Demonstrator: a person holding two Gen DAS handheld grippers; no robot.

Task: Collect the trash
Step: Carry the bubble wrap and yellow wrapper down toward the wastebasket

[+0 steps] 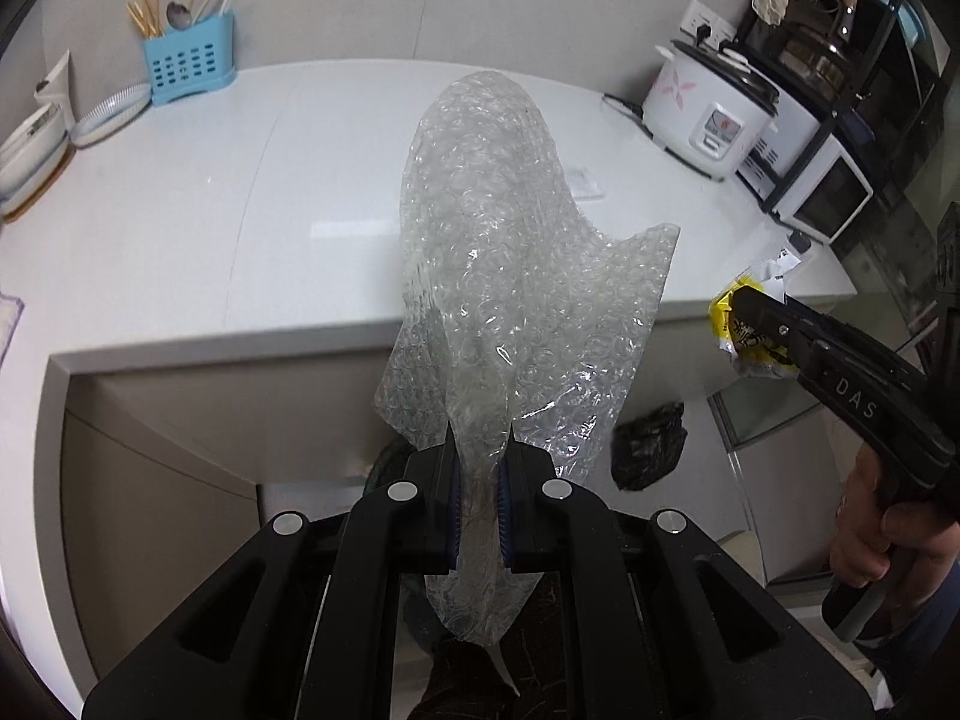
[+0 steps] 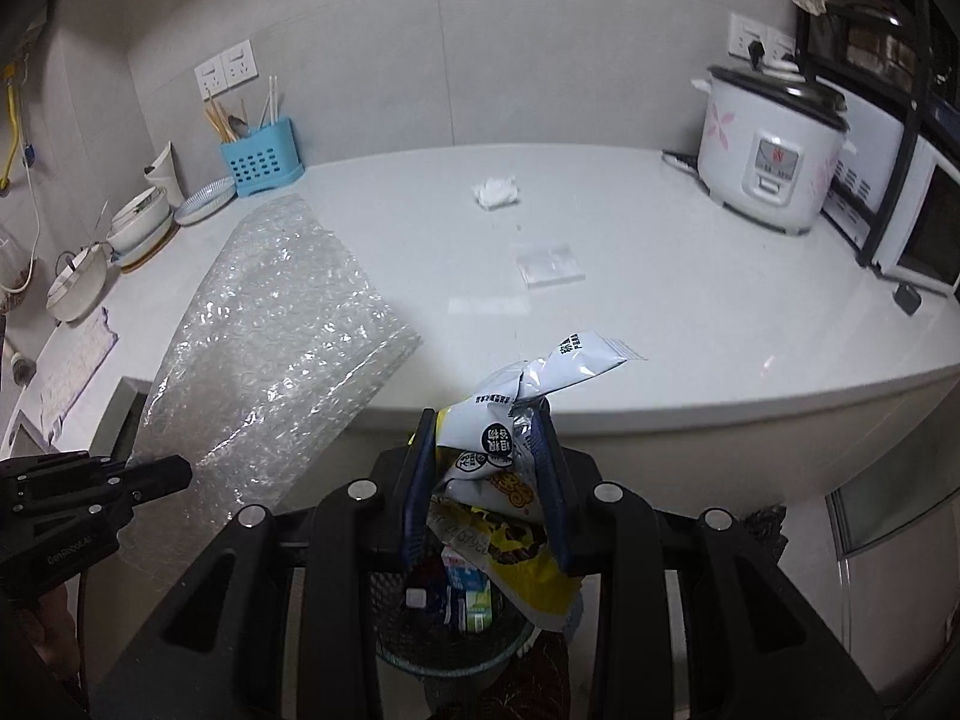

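Observation:
My left gripper (image 1: 479, 450) is shut on a clear bubble wrap sheet (image 1: 510, 276), held up in front of the white counter (image 1: 210, 210); the sheet also shows in the right wrist view (image 2: 270, 348). My right gripper (image 2: 487, 420) is shut on a crumpled yellow and white snack wrapper (image 2: 516, 456), held over a dark mesh trash bin (image 2: 456, 642) with cartons inside. The wrapper also shows in the left wrist view (image 1: 744, 324). A crumpled white tissue (image 2: 495, 191) and a small clear plastic packet (image 2: 549, 264) lie on the counter.
A white rice cooker (image 2: 774, 162) and a microwave (image 2: 918, 222) stand at the right. A blue utensil holder (image 2: 261, 165), plates and bowls (image 2: 138, 222) stand at the left back. A black bag (image 1: 651, 447) lies on the floor below the counter edge.

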